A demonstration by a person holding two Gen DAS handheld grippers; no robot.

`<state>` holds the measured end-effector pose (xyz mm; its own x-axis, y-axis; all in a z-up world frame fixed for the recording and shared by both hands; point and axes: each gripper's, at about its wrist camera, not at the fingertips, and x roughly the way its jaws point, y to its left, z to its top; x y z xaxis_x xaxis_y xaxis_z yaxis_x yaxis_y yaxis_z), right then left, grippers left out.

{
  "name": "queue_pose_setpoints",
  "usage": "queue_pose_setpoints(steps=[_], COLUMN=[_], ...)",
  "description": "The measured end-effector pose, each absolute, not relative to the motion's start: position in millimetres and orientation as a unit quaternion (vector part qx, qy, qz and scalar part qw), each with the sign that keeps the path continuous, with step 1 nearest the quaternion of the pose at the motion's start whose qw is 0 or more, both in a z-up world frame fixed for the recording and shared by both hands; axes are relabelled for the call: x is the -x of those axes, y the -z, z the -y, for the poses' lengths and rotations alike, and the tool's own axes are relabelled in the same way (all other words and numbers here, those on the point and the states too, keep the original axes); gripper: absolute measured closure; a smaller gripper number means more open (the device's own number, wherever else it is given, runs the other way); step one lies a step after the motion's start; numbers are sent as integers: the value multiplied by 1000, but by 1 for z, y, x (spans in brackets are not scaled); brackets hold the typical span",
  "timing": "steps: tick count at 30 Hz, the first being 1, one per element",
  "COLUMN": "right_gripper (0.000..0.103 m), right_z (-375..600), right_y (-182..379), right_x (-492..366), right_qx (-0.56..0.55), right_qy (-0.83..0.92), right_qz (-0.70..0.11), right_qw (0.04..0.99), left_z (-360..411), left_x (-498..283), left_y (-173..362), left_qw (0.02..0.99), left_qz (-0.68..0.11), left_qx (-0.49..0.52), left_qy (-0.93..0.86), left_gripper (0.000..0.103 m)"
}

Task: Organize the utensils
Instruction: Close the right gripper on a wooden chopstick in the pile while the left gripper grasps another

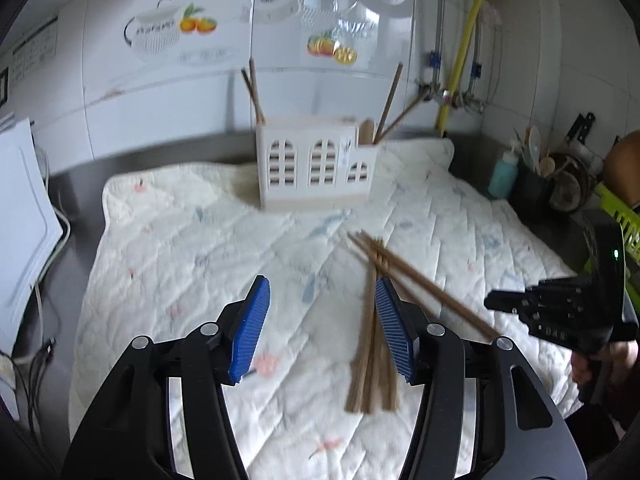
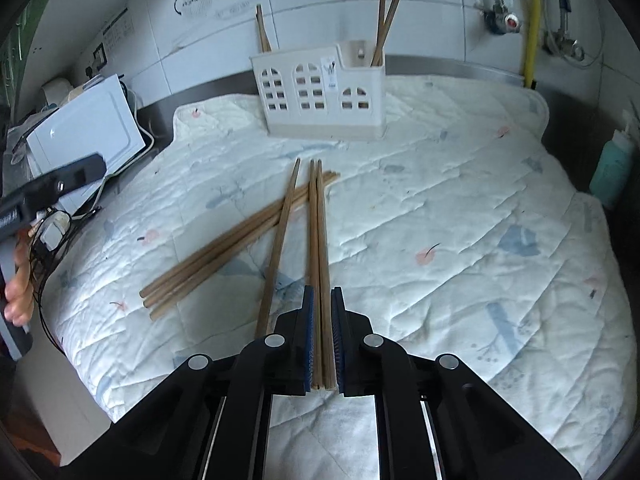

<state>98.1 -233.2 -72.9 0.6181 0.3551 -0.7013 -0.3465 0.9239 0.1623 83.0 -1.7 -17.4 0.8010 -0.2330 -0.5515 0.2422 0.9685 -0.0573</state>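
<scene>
my right gripper [image 2: 321,292] has its blue ribbed pads pressed together on a pair of long brown wooden chopsticks [image 2: 318,240]; the pair runs forward from between the pads, pointing toward the white plastic utensil holder with arched window cut-outs [image 2: 320,96]. my left gripper [image 1: 320,284] stands with its blue pads apart and nothing clamped between them, hovering over the cloth; its right pad sits just over the loose chopsticks [image 1: 372,340] lying there.

those loose brown sticks lie in a crossed heap on the white quilted cloth with small pink and blue prints [image 2: 460,208], in front of the holder and apart from it. one single stick [image 2: 280,240] lies just left of the pair i grip, and a bundle [image 2: 232,244] slants away to the left.

the holder stands upright at the far side of the cloth, near the tiled wall. it already has chopsticks in it: some leaning out of the tall left section [image 2: 262,32] and some out of the small right compartment [image 2: 384,20].
</scene>
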Motion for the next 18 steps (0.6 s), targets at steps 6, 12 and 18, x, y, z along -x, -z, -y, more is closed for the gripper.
queue_pose_setpoints(steps=[6, 12, 18], right_gripper=[96, 96, 96], right_z=[229, 229, 224], right_y=[87, 91, 92], right_x=[-109, -114, -113], right_qx=[-1, 6, 30], right_qy=[-192, -189, -185], right_qz=[-406, -411, -409], right_qw=[894, 892, 893], left_z=[-5, -8, 0], left_x=[-81, -83, -83], left_y=[38, 48, 59], left_qw=[941, 937, 930], left_qz=[-315, -329, -342], left_qx=[-1, -1, -13], left_qy=[121, 119, 136], left_gripper=[48, 48, 48])
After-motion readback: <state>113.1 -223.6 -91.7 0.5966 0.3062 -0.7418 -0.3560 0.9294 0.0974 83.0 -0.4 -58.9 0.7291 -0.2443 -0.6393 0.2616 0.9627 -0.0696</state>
